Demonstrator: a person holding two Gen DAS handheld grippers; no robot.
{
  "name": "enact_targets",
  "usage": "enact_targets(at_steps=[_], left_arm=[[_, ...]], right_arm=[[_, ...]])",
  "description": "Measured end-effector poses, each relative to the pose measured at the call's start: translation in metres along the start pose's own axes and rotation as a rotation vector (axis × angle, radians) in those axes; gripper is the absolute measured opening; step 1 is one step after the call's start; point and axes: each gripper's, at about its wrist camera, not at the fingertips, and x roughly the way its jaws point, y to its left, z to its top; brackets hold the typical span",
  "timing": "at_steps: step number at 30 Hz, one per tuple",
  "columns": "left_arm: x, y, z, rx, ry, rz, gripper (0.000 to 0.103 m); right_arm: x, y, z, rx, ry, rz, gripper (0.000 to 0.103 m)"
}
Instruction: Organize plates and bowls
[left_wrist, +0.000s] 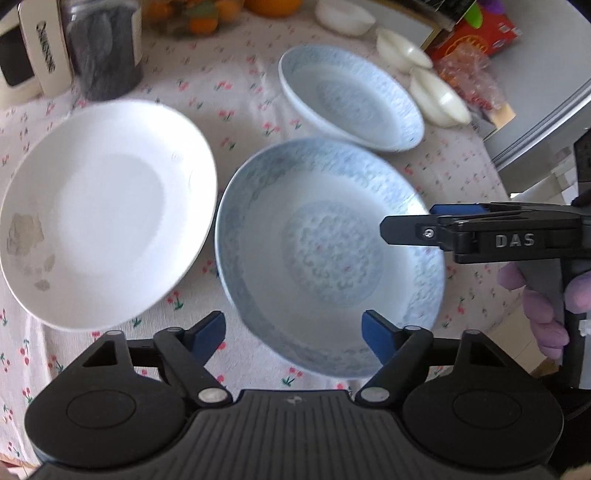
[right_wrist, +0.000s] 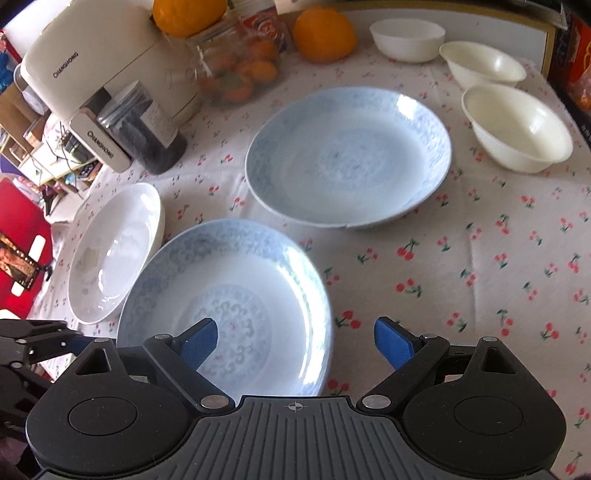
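Observation:
A near blue-patterned plate (left_wrist: 328, 254) (right_wrist: 229, 317) lies on the cherry-print tablecloth. A second blue plate (left_wrist: 351, 99) (right_wrist: 347, 155) lies farther back. A white plate (left_wrist: 107, 206) (right_wrist: 114, 251) lies to the left, touching the near blue plate. Three cream bowls (right_wrist: 517, 129) (left_wrist: 439, 98) stand at the back right. My left gripper (left_wrist: 293, 334) is open over the near blue plate's front edge. My right gripper (right_wrist: 295, 341) is open above that plate's right rim; it also shows in the left wrist view (left_wrist: 406, 229), over the plate's right side.
A white appliance (right_wrist: 88, 74), a dark jar (right_wrist: 144, 129), a glass jar of small oranges (right_wrist: 236, 70) and loose oranges (right_wrist: 325, 33) stand at the back left. A red box (left_wrist: 476, 37) sits at the back right. The table edge (left_wrist: 498, 155) runs along the right.

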Motion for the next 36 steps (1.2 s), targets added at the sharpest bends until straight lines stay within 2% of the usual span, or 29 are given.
enact_targets(at_steps=[4, 9, 12, 15, 18, 19, 20, 21, 23, 26, 29, 36], left_arm=[[0.003, 0.004, -0.001, -0.02, 0.018, -0.004, 0.063], [0.001, 0.007, -0.002, -0.037, -0.001, 0.001, 0.046], [0.001, 0.009, -0.003, -0.041, -0.003, -0.004, 0.039], [0.0, 0.01, -0.003, -0.04, -0.005, -0.004, 0.032], [0.0, 0.008, -0.003, -0.033, -0.01, 0.009, 0.029], [0.0, 0.007, -0.003, -0.032, -0.012, 0.012, 0.028], [0.0, 0.008, -0.004, -0.03, -0.011, 0.015, 0.025], [0.0, 0.008, -0.003, -0.028, -0.011, 0.016, 0.024], [-0.001, 0.009, -0.003, -0.031, -0.008, 0.012, 0.023], [-0.003, 0.01, -0.003, -0.039, -0.009, 0.004, 0.023], [-0.009, 0.011, -0.003, -0.042, -0.024, -0.009, 0.022], [-0.02, 0.01, -0.001, -0.05, -0.064, -0.026, 0.024]], right_arm=[[0.006, 0.0, -0.003, 0.004, 0.018, 0.022, 0.093], [0.011, -0.001, -0.005, 0.018, 0.035, 0.042, 0.093], [0.011, 0.0, -0.005, 0.006, 0.031, 0.038, 0.093], [0.011, 0.001, -0.006, 0.007, 0.026, 0.033, 0.087], [0.01, 0.001, -0.005, 0.005, 0.023, 0.037, 0.072], [0.01, 0.002, -0.005, 0.005, 0.023, 0.042, 0.061], [0.01, 0.002, -0.005, 0.005, 0.023, 0.038, 0.057], [0.01, 0.002, -0.005, 0.005, 0.021, 0.025, 0.054], [0.009, 0.002, -0.005, -0.001, 0.016, -0.005, 0.039], [0.008, -0.005, -0.004, 0.017, 0.013, -0.025, 0.024], [0.003, -0.008, -0.002, 0.031, -0.001, -0.019, 0.021], [-0.008, -0.003, 0.001, 0.01, -0.041, -0.026, 0.021]])
